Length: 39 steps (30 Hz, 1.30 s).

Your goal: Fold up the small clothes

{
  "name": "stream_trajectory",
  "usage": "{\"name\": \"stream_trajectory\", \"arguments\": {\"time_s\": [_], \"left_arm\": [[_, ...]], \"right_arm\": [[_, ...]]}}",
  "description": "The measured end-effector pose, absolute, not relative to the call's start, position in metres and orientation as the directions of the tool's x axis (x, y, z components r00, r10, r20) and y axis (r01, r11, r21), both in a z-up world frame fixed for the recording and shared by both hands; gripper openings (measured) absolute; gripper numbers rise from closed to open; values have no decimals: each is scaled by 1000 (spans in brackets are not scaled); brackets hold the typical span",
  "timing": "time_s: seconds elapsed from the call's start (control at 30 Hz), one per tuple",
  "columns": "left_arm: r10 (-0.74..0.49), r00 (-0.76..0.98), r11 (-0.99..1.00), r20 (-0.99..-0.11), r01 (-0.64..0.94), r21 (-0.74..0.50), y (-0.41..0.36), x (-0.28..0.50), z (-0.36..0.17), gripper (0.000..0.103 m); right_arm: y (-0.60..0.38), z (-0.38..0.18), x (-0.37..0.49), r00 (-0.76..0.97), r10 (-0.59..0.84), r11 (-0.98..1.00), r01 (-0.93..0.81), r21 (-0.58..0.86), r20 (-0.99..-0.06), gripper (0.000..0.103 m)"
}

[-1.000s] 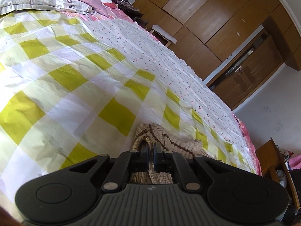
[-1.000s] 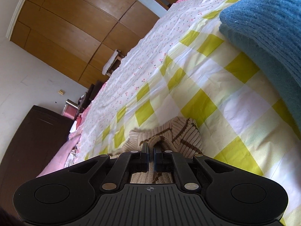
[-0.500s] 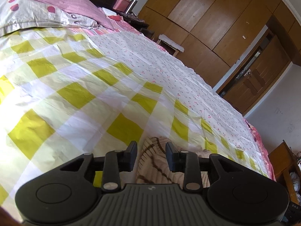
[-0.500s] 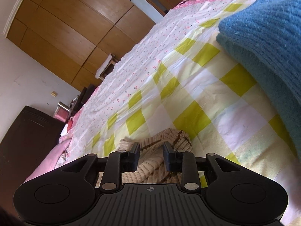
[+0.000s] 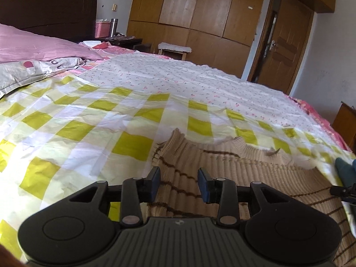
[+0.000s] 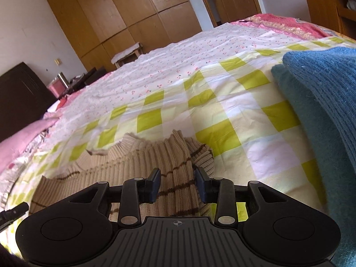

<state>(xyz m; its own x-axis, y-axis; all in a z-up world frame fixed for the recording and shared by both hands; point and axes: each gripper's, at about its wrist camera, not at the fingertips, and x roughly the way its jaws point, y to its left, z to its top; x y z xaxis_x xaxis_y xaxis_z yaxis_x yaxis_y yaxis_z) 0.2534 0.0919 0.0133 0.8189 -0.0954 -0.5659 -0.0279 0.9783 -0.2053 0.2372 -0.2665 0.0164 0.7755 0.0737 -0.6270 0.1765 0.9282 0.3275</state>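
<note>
A beige ribbed sweater with brown stripes (image 5: 233, 173) lies spread flat on the yellow-checked bed cover (image 5: 89, 133). My left gripper (image 5: 178, 173) hovers open over the sweater's left edge, the knit lying loose below its blue pads. In the right wrist view the same sweater (image 6: 133, 166) shows its folded cuff end. My right gripper (image 6: 178, 173) stands over that end with its jaws closing. The pads are apart and do not press the knit between them.
A folded blue knit (image 6: 322, 89) lies on the bed close to the right of my right gripper. Pink and grey pillows (image 5: 33, 46) sit at the far left. A wooden wardrobe (image 5: 200, 11), a stool (image 5: 174, 47) and a door (image 5: 282, 51) stand beyond the bed.
Both grippers were shut on bunched beige knit and have let it go. Both have rolled level and pulled back, and the sweater now lies spread flat on the bed.
</note>
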Motion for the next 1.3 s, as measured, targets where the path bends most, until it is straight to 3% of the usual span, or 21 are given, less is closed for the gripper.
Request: {"name": "stream_trajectory", "arguments": {"time_s": [0.1, 0.17, 0.3, 0.43, 0.67, 0.93, 1.3], "left_arm": [[-23, 785, 982, -619, -98, -161, 100, 259, -3, 41], [-30, 782, 979, -622, -102, -175, 107, 256, -11, 43], [-17, 785, 978, -620, -115, -172, 109, 251, -10, 43], [-38, 781, 965, -623, -135, -227, 118, 244, -2, 43], [-84, 798, 960, -597, -96, -264, 121, 197, 12, 43], [-101, 744, 964, -661, -91, -249, 113, 179, -17, 43], [-98, 754, 961, -650, -98, -259, 119, 163, -11, 44]], "right_arm": [[-261, 13, 239, 757, -6, 964, 177, 197, -653, 17], [-265, 7, 241, 739, -31, 968, 191, 165, -673, 14], [-267, 1, 243, 738, -43, 966, 202, 159, -674, 15], [-270, 5, 240, 739, -22, 961, 202, 191, -673, 23], [-265, 28, 195, 788, 5, 968, 150, 200, -616, 23], [-252, -1, 173, 739, 13, 973, 147, 180, -674, 23], [-255, 13, 161, 752, -4, 971, 161, 178, -659, 26]]}}
